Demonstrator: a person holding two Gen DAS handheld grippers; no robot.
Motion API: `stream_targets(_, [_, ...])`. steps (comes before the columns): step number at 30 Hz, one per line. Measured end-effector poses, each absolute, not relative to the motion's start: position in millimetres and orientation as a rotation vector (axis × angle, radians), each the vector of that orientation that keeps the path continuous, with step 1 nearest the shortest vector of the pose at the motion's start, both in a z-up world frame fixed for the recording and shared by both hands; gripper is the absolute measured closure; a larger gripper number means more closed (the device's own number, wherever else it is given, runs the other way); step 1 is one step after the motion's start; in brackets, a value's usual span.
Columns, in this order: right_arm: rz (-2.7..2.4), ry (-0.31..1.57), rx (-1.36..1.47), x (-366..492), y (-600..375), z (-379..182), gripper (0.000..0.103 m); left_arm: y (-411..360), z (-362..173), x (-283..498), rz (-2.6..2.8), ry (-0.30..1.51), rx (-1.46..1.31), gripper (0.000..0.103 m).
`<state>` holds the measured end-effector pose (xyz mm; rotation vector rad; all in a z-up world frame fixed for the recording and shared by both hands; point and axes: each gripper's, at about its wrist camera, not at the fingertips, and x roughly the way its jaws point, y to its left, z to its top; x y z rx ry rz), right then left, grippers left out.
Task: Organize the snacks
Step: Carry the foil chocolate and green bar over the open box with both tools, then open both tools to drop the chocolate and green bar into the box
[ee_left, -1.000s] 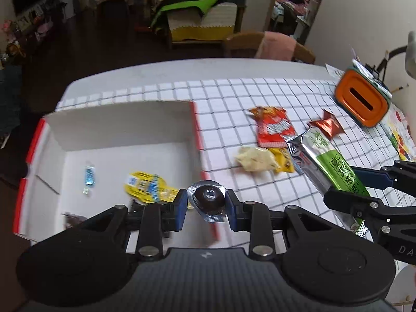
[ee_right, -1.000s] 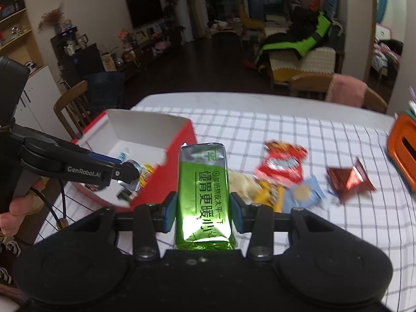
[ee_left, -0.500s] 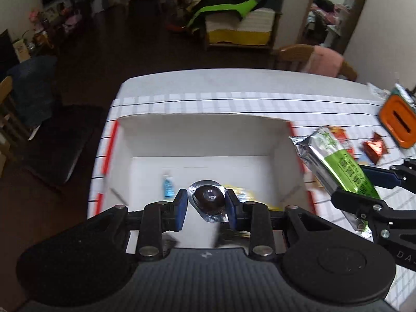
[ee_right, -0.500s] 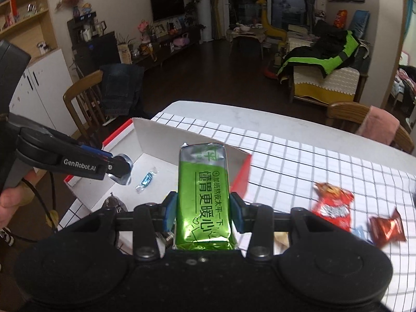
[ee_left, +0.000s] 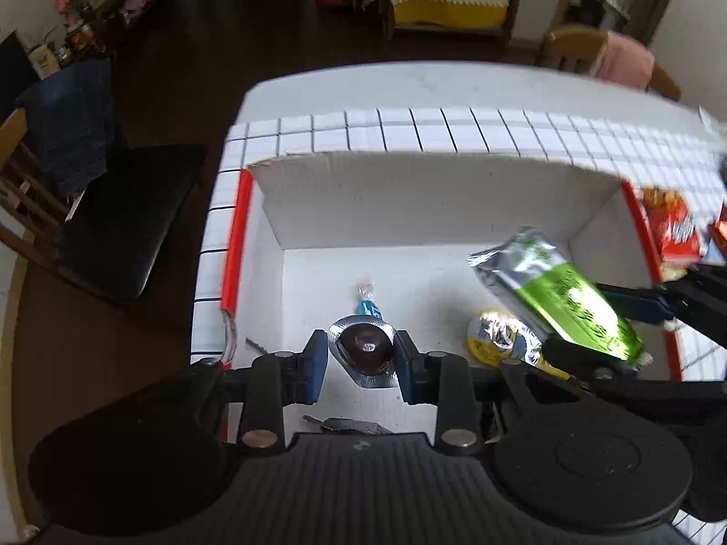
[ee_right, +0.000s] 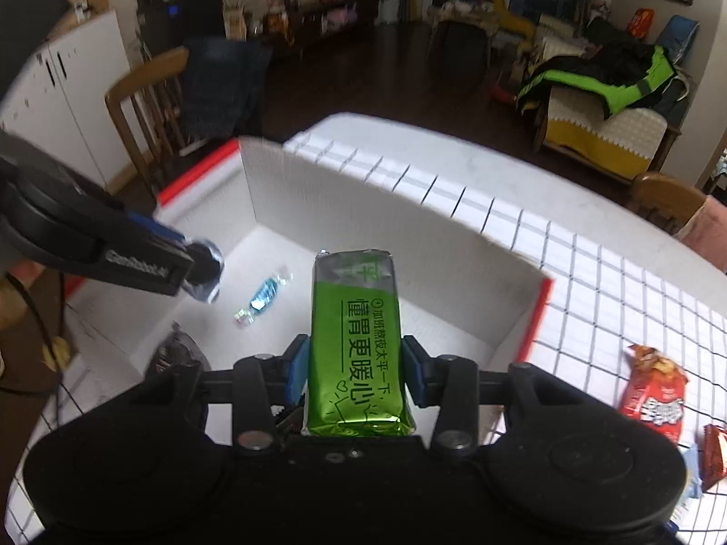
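My left gripper is shut on a round dark chocolate in a silver foil cup and holds it over the open white box with red edges. My right gripper is shut on a green foil snack pack, also held over the box; the pack shows in the left wrist view too. Inside the box lie a blue wrapped candy, a yellow round snack and a dark wrapper.
The box sits on a white table with a black-grid cloth. Red snack bags lie on the cloth right of the box. Wooden chairs stand at the table's left and far side.
Both grippers have moved left from above the loose snacks to above the box, each still holding its snack. The box now fills the middle of both views.
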<state>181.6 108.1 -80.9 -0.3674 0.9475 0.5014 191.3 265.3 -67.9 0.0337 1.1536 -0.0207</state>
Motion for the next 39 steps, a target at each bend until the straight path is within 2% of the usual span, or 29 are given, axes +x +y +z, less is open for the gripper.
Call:
stream_targets(17, [0.506,1.068,-0.463,188,124,-115,0.062,247,-104,223,-0.033,1.339,0.156,0.072])
stream_targets(30, [0.531,1.049,-0.362,176,108,-89,0.061,254,-95,215,-0.028,1.306,0.107,0.071])
stream_targets(34, [0.542,1.029,-0.33,168,104,-78,0.059,256,-85,207,-0.035,1.264,0.074,0.061])
stream_targets(39, [0.544,1.005,-0.278,161,93,-61,0.057,251,-68,190,-0.055,1.209,0.069,0.06])
